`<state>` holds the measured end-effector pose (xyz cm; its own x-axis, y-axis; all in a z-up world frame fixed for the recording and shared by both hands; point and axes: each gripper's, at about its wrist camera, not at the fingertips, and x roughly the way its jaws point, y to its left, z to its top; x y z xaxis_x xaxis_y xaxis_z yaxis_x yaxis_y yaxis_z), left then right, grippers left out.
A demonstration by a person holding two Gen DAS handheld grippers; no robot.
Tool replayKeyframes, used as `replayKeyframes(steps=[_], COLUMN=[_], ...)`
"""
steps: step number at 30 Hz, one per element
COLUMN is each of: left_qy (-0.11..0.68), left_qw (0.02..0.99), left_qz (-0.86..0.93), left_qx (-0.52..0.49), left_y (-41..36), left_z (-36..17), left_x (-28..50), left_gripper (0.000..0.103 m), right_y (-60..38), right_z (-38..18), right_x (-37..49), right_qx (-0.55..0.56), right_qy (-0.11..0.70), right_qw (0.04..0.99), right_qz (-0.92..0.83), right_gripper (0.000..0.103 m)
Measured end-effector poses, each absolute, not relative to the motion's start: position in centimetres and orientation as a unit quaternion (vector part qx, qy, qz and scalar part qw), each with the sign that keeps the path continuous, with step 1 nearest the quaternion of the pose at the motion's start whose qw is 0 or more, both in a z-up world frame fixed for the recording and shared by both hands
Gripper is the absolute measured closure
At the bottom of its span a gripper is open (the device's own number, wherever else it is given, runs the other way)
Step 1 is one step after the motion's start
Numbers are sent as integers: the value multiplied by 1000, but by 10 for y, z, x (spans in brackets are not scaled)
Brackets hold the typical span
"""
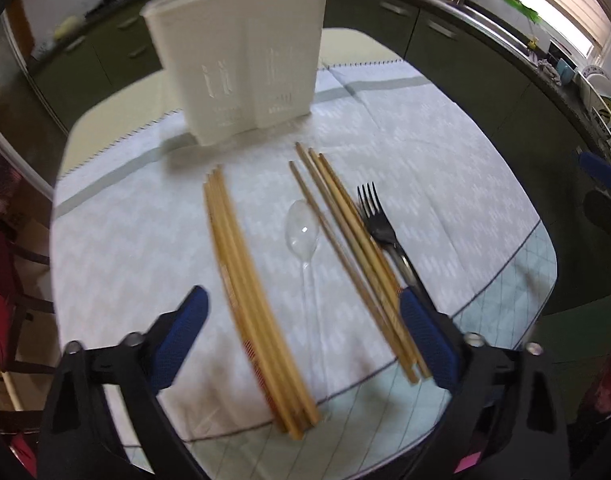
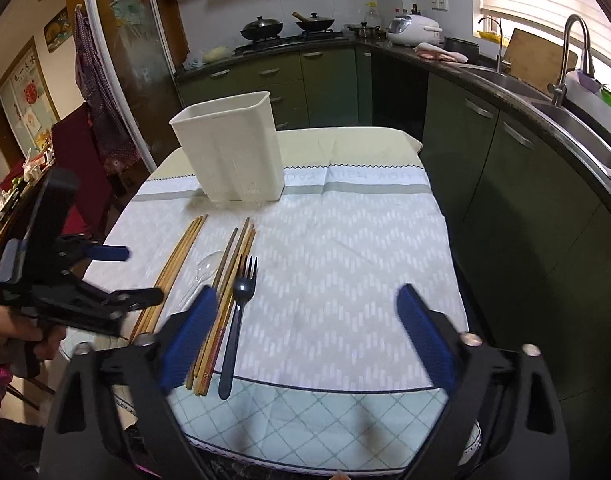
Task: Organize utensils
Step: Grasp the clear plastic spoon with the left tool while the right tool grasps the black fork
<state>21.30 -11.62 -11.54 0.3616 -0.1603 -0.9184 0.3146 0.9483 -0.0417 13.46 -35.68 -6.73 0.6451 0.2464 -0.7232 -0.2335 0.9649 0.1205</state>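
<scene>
We see the left tongs (image 1: 303, 330) wide apart over the table (image 1: 445, 184), gripping nothing. Between their blue pads: a bundle of chopsticks (image 1: 251, 300) toward the left pad, a clear spoon (image 1: 303, 228) in the middle, a second chopstick bundle (image 1: 357, 256) running up to the right pad. A black fork (image 1: 379, 224) lies just beside that bundle, partly behind the right pad. White holder (image 1: 241, 64) stands upright ahead, well apart. Right tongs (image 2: 307, 334) also wide, empty; fork and chopsticks just beside their left pad, bare cloth (image 2: 345, 264) between the pads.
</scene>
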Motion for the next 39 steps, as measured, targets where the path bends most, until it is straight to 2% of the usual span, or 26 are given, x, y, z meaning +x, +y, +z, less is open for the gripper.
replayKeyframes(steps=[2,6,8,10,14,18,22,26,28,30,35,39], left_qy=[565,589,600,603,615,619,614,614,603,594,566,552], left_qw=[809,793,784,782,774,770,775,775,784,791,810,818], left_qz=[-147,-139,-146,-146,-142,-139,-133,-140,-138,-144,-153,-159], left_qx=[64,66,56,56,50,65,71,54,49,40,32,25], left_y=[-120,-124,-125,-126,-128,-135,-138,-132,-123,-118,-110,-100], left_z=[-125,-140,-146,-149,-161,-170,-173,-172,-162,-152,-126,-116], left_x=[224,236,240,243,250,252,254,257,256,255,249,239], left_gripper=[27,34,46,51,69,71,94,95,95,95,95,95], right_y=[-357,-357,-356,-354,-351,-348,-348,-338,-323,-307,-277,-261], right_z=[-70,-74,-74,-74,-73,-69,-65,-74,-86,-106,-146,-162], right_x=[138,143,144,145,145,143,141,150,157,172,207,223], right_qx=[10,5,5,4,3,-3,-14,-18,-43,-46,-41,-56], right_qy=[406,414,413,414,413,409,405,440,462,506,580,601], right_qw=[904,900,900,899,898,901,904,885,871,840,783,769], right_qz=[132,138,141,144,148,147,136,150,160,190,220,212], right_gripper=[21,21,21,20,16,16,16,15,19,37,49,60])
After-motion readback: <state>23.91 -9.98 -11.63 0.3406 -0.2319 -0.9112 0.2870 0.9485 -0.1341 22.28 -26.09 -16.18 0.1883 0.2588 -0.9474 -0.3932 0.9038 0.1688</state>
